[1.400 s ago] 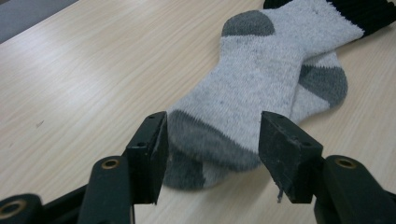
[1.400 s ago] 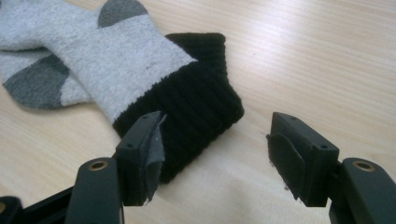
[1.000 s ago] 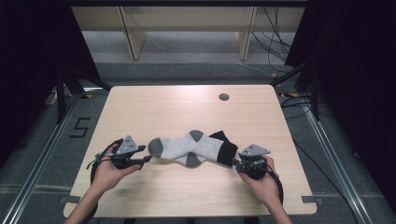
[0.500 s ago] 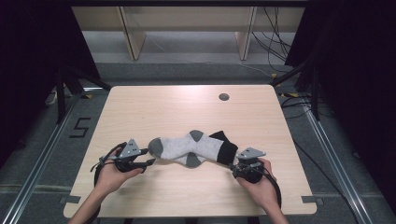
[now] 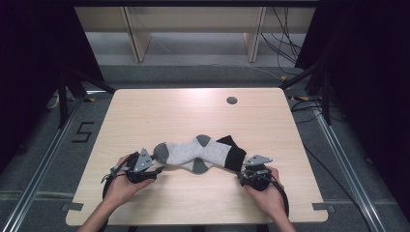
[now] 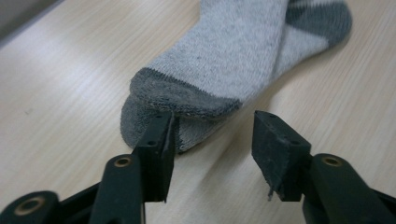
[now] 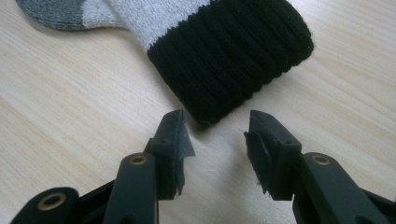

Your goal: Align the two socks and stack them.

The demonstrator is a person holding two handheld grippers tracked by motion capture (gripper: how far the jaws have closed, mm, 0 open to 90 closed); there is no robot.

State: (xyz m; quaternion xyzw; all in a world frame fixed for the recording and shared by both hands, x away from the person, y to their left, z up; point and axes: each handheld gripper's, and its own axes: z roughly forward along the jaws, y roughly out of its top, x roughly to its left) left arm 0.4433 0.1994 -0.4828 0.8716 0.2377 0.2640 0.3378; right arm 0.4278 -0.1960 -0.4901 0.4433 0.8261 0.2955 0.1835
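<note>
A pair of grey socks (image 5: 198, 153) with dark grey toes and heels and black ribbed cuffs lies stacked across the front middle of the wooden table (image 5: 193, 116). My left gripper (image 5: 151, 166) is open at the toe end; in the left gripper view its jaws straddle the dark grey toe (image 6: 187, 100), the left jaw touching it. My right gripper (image 5: 244, 175) is open just short of the black cuff (image 7: 233, 60), whose corner points between its jaws in the right gripper view.
A round cable hole (image 5: 231, 100) sits near the table's far right. Shelving legs and cables stand on the floor beyond the far edge. Bare wood surrounds the socks on all sides.
Both grippers have drawn back toward the near edge, a little away from the socks' ends. The socks have stayed where they were.
</note>
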